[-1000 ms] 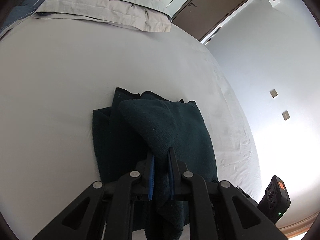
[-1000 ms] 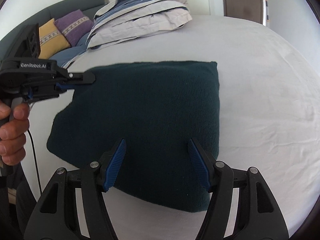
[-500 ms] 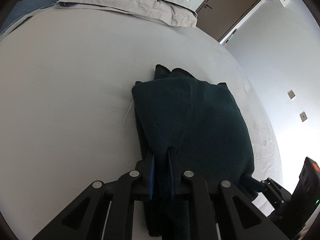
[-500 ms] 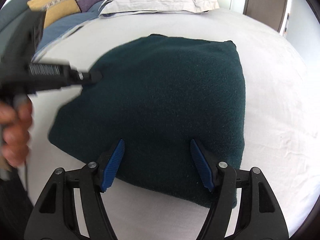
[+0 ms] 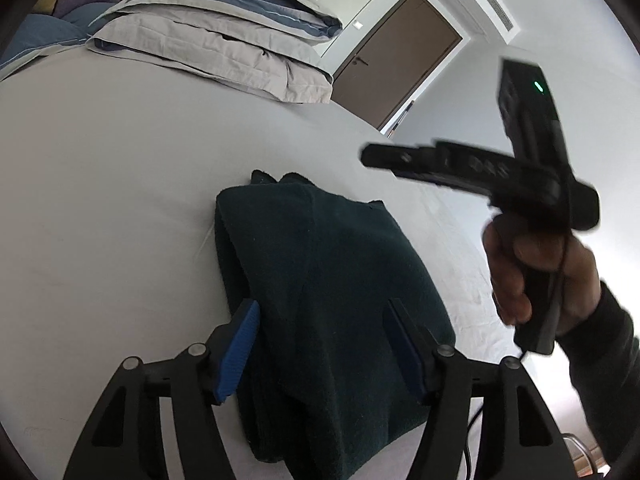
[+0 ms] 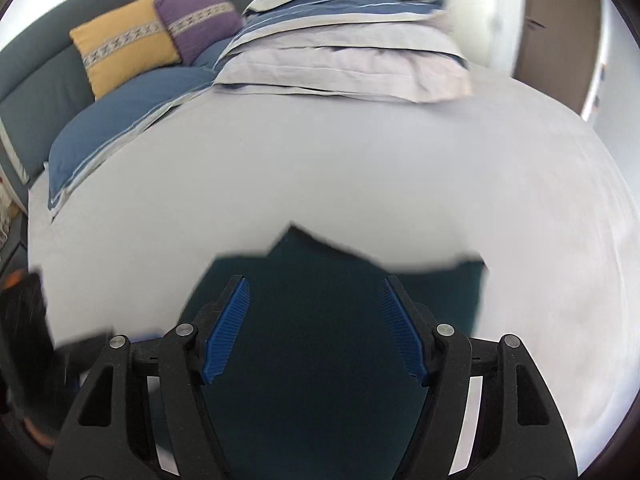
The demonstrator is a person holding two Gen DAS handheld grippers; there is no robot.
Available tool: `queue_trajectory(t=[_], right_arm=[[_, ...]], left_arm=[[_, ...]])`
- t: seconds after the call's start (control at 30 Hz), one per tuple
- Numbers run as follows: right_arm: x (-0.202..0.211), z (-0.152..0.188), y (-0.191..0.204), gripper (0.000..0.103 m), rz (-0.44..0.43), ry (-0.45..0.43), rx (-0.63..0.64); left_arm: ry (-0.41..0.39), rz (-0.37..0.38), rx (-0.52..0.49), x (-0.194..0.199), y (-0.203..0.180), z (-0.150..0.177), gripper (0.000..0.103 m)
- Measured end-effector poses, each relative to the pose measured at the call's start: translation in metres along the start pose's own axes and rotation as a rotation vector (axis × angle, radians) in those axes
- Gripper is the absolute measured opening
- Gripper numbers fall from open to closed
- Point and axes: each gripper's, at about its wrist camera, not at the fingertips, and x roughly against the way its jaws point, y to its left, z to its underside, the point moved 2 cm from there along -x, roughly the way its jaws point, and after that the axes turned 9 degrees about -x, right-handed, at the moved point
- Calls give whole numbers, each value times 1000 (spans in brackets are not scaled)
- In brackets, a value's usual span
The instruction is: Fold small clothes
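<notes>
Dark green garment [image 5: 328, 300], folded into a compact bundle on the bed sheet [image 5: 120, 200] below the stacked pillows [image 5: 224, 44], with left gripper [image 5: 324, 344] and right gripper [image 6: 316, 328] both spread and empty above it; flatten layers evenly before regrasping.

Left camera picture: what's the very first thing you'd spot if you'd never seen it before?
The dark green folded cloth lying on the white bed, right beyond the open left gripper with its blue fingers. Next, at the right, a hand holding the black right gripper up in the air, a green light on it.
</notes>
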Motion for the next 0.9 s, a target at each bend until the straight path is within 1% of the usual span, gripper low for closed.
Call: queue_trajectory(t=[0.03, 0.07, 0.1, 0.13, 0.17, 0.2, 0.23, 0.27, 0.3, 0.33, 0.37, 0.4, 0.47, 0.57, 0.63, 0.67, 0.73, 0.77, 0.83, 0.87, 0.9], right_arm=[[-16, -16, 0, 67, 17, 23, 22], [-39, -30, 9, 67, 34, 56, 42], [-55, -37, 13, 67, 35, 87, 59], [-79, -58, 22, 67, 34, 111, 77], [-93, -54, 26, 65, 38, 146, 105], [-106, -53, 30, 59, 46, 179, 131], [-120, -48, 32, 49, 63, 218, 165], [-130, -42, 36, 28, 72, 250, 200], [-130, -38, 40, 23, 80, 240, 229], [-123, -36, 45, 20, 87, 207, 262], [-118, -36, 49, 13, 95, 178, 281], [-114, -34, 53, 5, 102, 145, 295], [-97, -34, 60, 3, 122, 59, 330], [-74, -33, 69, 0, 111, -12, 367], [-70, -28, 73, 0, 118, -29, 392], [-70, -29, 73, 0, 114, -19, 389], [-77, -35, 64, 0, 93, 26, 348], [-80, -35, 60, 2, 84, 63, 304], [-86, -43, 46, 14, 87, 98, 244], [-87, -43, 42, 31, 80, 96, 224], [-87, -45, 37, 54, 72, 89, 206]], left_arm=[[7, -15, -9, -3, 1, 1, 61], [11, -30, -12, -5, 3, 2, 58], [14, -34, -9, -7, 6, 3, 57], [17, -25, -6, -8, 7, 3, 57], [18, -20, -4, -9, 8, 3, 57], [16, -20, -6, -10, 7, 2, 57], [17, -22, -11, -11, 7, 2, 57], [21, -29, -15, -13, 6, 2, 57], [24, -41, -19, -14, 6, 2, 55], [24, -49, -24, -14, 5, 3, 55], [23, -59, -34, -15, 3, 3, 55], [22, -74, -46, -15, 1, 3, 55], [15, -100, -72, -16, -3, 4, 55], [4, -134, -116, -17, -11, 5, 55], [-1, -144, -126, -17, -12, 6, 55], [0, -145, -128, -17, -12, 7, 55], [6, -144, -121, -17, -10, 8, 55], [10, -143, -116, -18, -9, 7, 55], [22, -143, -106, -20, -6, 7, 55], [27, -144, -103, -20, -6, 7, 55], [32, -145, -102, -21, -5, 7, 55]])
